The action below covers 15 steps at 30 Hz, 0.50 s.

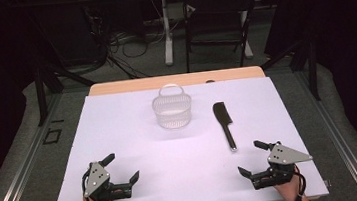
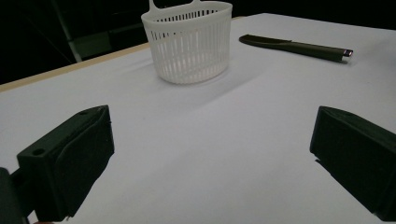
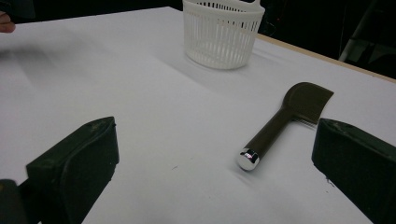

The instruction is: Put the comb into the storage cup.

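Comb: the dark plastic comb with a chrome-capped handle (image 1: 224, 126) lay on the white counter (image 1: 135, 135), long axis pointing handle-first toward the right hand-held gripper (image 1: 254, 159), the nearer one, jaws wide apart and empty; the left hand-held gripper (image 1: 121, 168) likewise.

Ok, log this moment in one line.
left gripper: open, empty | right gripper: open, empty | comb: flat on table | basket: upright, left of comb

Tool (image 3: 215, 172) jaws wide apart; dark comb (image 3: 280, 123) w/ white basket (image 3: 223, 32) beyond.
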{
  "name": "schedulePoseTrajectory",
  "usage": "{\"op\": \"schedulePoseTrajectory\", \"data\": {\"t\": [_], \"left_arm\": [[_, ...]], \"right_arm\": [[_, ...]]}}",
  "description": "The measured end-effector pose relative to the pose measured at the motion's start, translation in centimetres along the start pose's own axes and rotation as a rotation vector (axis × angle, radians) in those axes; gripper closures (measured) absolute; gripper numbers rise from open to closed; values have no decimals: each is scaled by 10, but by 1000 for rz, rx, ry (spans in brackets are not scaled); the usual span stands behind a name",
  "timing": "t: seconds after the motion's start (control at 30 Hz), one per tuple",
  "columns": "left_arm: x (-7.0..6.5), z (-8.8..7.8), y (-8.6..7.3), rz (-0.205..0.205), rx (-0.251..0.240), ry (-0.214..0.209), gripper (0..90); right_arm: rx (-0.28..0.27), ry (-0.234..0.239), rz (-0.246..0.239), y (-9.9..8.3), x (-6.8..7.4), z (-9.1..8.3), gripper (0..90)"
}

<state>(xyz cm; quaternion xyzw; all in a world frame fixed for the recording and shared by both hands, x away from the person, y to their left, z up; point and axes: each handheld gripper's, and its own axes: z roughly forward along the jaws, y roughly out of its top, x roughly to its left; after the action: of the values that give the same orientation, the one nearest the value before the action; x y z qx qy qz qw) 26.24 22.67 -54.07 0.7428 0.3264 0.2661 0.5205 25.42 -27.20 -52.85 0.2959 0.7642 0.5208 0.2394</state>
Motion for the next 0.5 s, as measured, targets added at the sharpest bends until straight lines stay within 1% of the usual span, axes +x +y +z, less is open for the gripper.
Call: {"op": "schedulePoseTrajectory", "data": {"t": [0.13, 0.17, 0.23, 0.3, 0.4, 0.5], "left_arm": [[0, 1, 1, -2, 1, 2, 0], [0, 2, 1, 0, 3, 0, 0], [0, 2, 1, 5, 6, 0, 0], [-1, 3, 1, 2, 7, -1, 0], [-1, 5, 1, 3, 8, 1, 0], [-1, 6, 1, 2, 14, 3, 0]], "right_arm": [[5, 1, 5, -1, -1, 1, 3], [13, 5, 5, -1, -2, 1, 3], [4, 2, 16, -1, -2, 3, 2], [15, 5, 17, 0, -3, 4, 2], [23, 5, 14, 0, -4, 6, 3], [39, 11, 0, 1, -3, 11, 6]]}}
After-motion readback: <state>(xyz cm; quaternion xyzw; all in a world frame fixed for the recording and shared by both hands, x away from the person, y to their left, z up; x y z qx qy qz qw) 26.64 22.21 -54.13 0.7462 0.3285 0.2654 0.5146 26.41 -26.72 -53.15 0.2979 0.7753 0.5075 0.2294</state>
